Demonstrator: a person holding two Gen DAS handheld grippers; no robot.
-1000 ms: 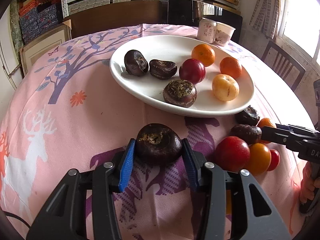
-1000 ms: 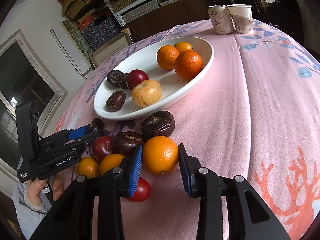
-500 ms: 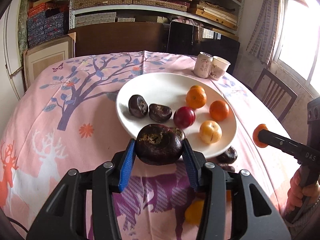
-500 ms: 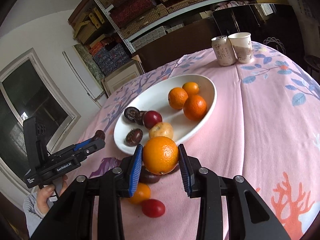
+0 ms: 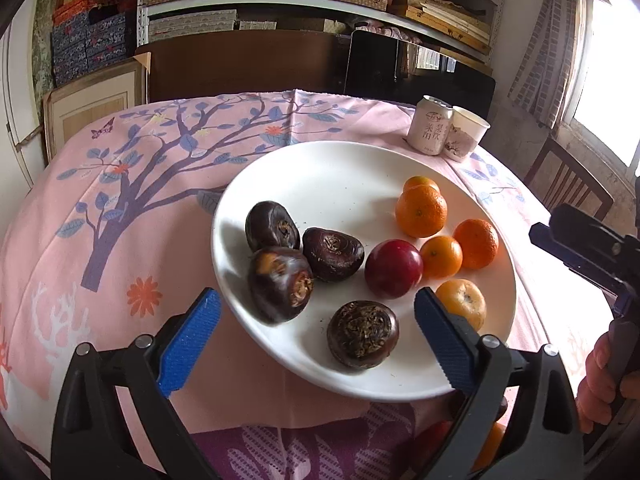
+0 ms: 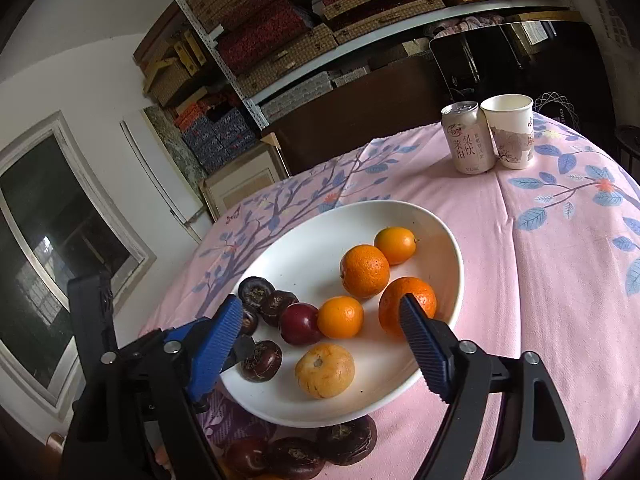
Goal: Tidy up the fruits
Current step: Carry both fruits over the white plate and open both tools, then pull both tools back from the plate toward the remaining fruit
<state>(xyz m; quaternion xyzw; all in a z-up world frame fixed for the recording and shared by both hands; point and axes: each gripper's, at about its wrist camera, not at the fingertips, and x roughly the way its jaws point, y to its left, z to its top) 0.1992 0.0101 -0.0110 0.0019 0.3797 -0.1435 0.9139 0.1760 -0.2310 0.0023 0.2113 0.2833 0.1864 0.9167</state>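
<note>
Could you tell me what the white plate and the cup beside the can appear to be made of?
The white plate looks like glazed ceramic: smooth and glossy, with soft highlights. The cup seems to be paper: matte, thin-walled, with a printed pattern on its side.

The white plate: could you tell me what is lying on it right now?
On the white plate lie four dark water chestnuts, one red fruit, four oranges and a yellowish fruit. Nothing shows whether anything hides beneath them.
</note>
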